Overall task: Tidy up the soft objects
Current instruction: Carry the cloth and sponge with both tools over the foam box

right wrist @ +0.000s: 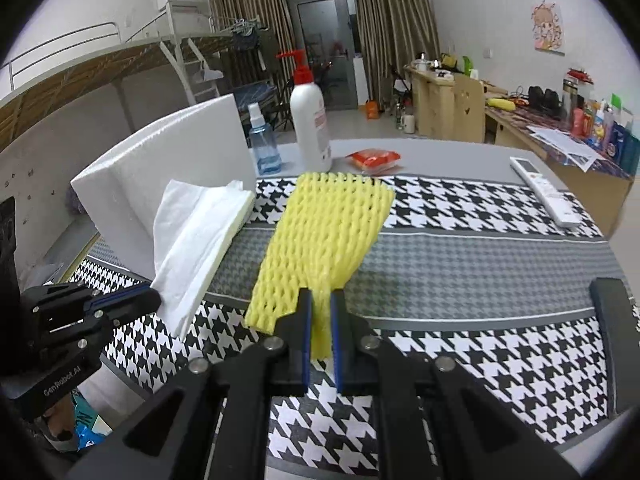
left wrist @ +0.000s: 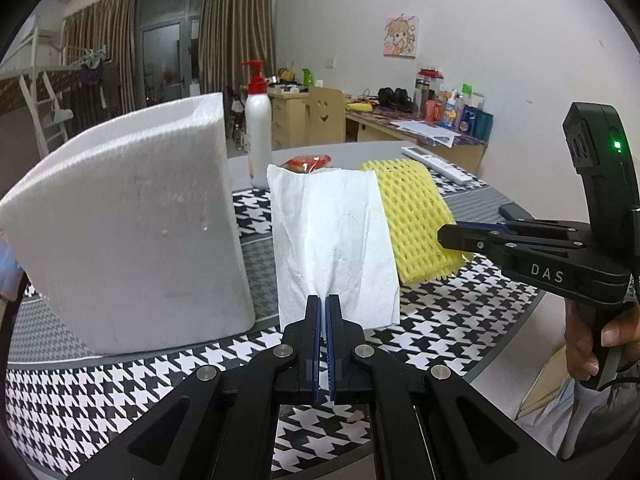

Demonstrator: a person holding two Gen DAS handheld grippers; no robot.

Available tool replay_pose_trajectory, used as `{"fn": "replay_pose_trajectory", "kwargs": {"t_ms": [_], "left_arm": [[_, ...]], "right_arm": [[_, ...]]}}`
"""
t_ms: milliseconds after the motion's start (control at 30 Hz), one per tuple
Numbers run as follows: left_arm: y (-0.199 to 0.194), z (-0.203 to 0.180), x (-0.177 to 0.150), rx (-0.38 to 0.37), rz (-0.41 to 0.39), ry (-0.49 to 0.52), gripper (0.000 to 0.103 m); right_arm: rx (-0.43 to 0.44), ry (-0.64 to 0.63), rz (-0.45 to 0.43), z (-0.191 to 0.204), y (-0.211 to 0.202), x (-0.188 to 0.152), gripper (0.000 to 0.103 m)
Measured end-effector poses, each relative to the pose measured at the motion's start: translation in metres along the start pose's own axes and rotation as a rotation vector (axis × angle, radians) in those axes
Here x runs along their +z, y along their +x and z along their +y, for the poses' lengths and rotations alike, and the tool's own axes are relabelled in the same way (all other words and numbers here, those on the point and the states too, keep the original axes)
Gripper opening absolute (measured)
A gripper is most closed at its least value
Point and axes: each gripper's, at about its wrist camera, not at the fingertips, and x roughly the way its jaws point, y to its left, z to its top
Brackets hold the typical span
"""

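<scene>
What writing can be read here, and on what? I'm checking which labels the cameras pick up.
"DAS": side of the right gripper.
"GenRobot.AI": body of the left gripper.
Pump bottle label: too blurred to read.
Desk bottles: too small.

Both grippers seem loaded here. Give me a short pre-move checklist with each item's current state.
1. Left gripper jaws pinch the white tissue: ok.
2. Right gripper jaws pinch the yellow foam net: ok.
3. Tissue lifted off the houndstooth cloth: ok.
4. Net's far end off the cloth: cannot tell.
5. White foam box upright beside the tissue: ok.
6. Box opening free: cannot tell.
</scene>
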Motion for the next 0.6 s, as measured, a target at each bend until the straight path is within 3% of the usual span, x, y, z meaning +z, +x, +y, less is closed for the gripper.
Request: {"fn": "replay_pose_trajectory", "kwargs": {"t_ms": [600], "left_arm": [[-0.013, -0.003, 0.015, -0.002, -0.054, 0.024, 0.002]], "right_arm": [[-0.030, 0.007, -0.082, -0.004, -0.031, 0.007, 0.011]]}}
